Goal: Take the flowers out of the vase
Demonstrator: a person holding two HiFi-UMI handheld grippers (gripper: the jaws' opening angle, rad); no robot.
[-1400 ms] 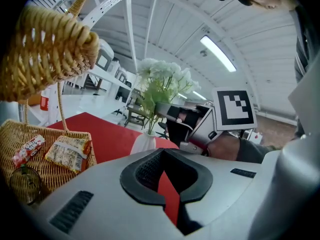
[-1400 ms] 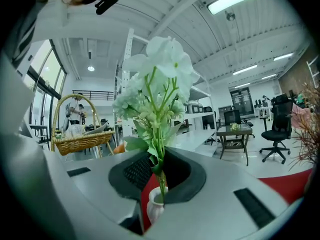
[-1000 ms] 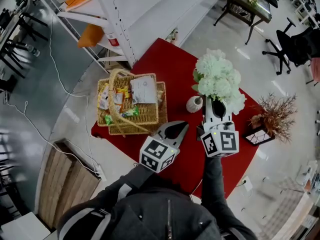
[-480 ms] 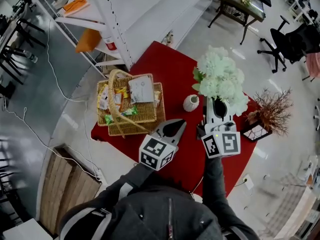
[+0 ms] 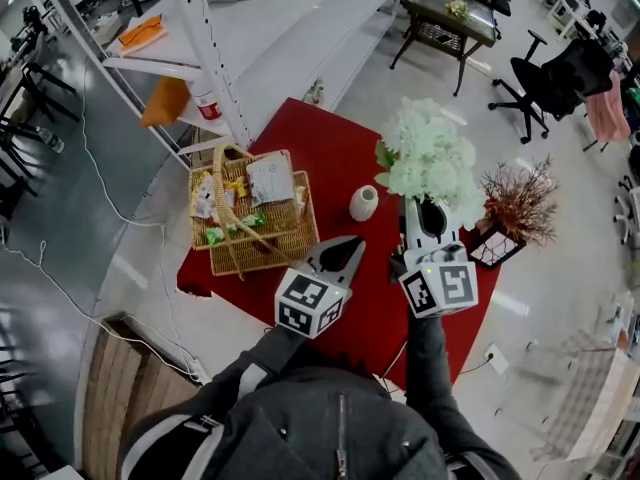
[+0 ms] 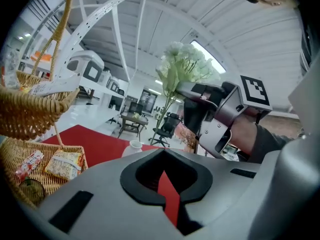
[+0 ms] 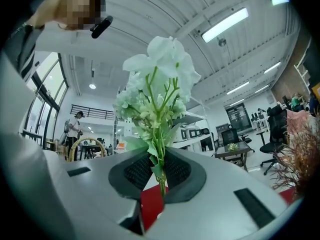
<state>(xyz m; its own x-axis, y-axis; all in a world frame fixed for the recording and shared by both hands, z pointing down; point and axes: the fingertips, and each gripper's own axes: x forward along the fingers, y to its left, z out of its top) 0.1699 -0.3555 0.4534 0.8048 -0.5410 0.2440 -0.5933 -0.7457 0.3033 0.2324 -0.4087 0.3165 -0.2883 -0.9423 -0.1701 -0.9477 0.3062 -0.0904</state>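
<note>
Flowers in my right jaws, clear of the vase

My right gripper (image 5: 424,206) has its jaws clamped narrow on the green stems of the white flowers (image 5: 428,160), low on the bunch; the blooms stand up above the jaws (image 7: 159,84). The flowers are held in the air, off to the right of the small white vase (image 5: 364,203) and not touching it. The vase stands upright on the red counter (image 5: 330,138), near the wicker basket (image 5: 250,220) of snack packets. My left gripper (image 5: 348,251) hovers over the counter in front of the vase, jaws closed to a thin slit with nothing between them, only red counter showing through (image 6: 167,186). A dried plant in a dark pot (image 5: 508,213) sits at the counter's right edge, just beside the flowers
</note>
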